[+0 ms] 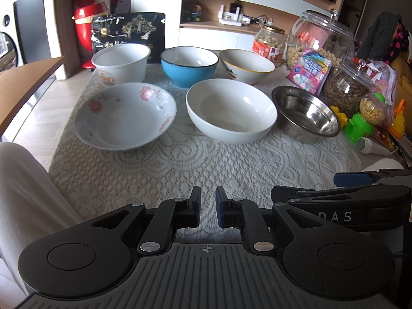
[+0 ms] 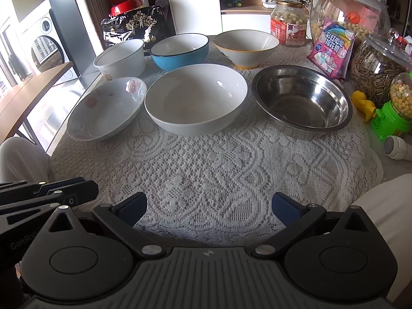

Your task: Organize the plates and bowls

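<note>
Six bowls stand in two rows on a lace-covered table [image 1: 154, 175]. Front row: a flowered dish [image 1: 125, 115] [image 2: 105, 108], a plain white bowl [image 1: 231, 109] [image 2: 195, 97], a steel bowl [image 1: 306, 114] [image 2: 301, 97]. Back row: a white tub-shaped bowl [image 1: 121, 63] [image 2: 121, 58], a blue bowl [image 1: 189, 64] [image 2: 180, 50], a gold-rimmed white bowl [image 1: 247, 64] [image 2: 246, 46]. My left gripper [image 1: 208, 209] hovers near the front edge, nearly shut and empty. My right gripper [image 2: 209, 206] is wide open and empty beside it, well short of the bowls.
Glass jars of snacks [image 2: 347, 7], a pink candy bag [image 2: 332, 49], a green toy dispenser [image 2: 394, 110] and a small microphone [image 2: 396, 148] crowd the right side. A black patterned bag [image 1: 128, 32] stands behind the bowls. A wooden table edge [image 1: 23, 82] lies left.
</note>
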{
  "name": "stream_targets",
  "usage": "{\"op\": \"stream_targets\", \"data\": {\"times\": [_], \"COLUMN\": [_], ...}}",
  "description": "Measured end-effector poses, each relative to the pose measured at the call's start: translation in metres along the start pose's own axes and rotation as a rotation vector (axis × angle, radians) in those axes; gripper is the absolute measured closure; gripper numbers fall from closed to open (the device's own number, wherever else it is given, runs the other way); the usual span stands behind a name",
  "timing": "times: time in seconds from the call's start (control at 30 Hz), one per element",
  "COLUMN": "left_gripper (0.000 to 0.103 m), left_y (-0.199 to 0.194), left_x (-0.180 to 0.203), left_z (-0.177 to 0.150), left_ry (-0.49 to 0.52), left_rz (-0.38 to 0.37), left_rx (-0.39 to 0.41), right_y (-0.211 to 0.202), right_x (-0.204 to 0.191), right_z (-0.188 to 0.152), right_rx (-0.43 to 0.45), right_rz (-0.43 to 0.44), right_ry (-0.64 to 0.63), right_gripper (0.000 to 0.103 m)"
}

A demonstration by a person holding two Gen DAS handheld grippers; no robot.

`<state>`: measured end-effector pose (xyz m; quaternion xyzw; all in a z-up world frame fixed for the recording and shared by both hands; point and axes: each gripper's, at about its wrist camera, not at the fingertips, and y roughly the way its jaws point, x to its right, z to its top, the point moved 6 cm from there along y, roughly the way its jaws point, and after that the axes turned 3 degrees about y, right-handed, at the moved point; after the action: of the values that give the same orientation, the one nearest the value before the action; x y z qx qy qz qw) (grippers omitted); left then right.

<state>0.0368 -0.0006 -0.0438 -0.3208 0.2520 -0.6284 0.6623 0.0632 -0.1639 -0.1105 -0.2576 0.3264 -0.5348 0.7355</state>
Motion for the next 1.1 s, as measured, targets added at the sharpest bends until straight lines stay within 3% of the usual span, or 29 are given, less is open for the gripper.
{"op": "stream_targets", "data": {"times": [0.73, 1.1], "left_gripper": [0.088, 0.088], "left_y": [0.004, 0.021], "left_x": [-0.004, -0.03], "left_z": [-0.001, 0.026], "left_ry": [-0.023, -0.077], "left_rz": [-0.01, -0.068], "left_rx": [-0.004, 0.05], "right_y": [0.002, 0.014], "right_x": [-0.001, 0.013], "right_z": [-0.001, 0.025], "right_rx": [-0.001, 0.075], "right_rz": [0.003, 0.04], "right_ry": [-0.005, 0.042], "right_gripper": [0.0, 0.0]}}
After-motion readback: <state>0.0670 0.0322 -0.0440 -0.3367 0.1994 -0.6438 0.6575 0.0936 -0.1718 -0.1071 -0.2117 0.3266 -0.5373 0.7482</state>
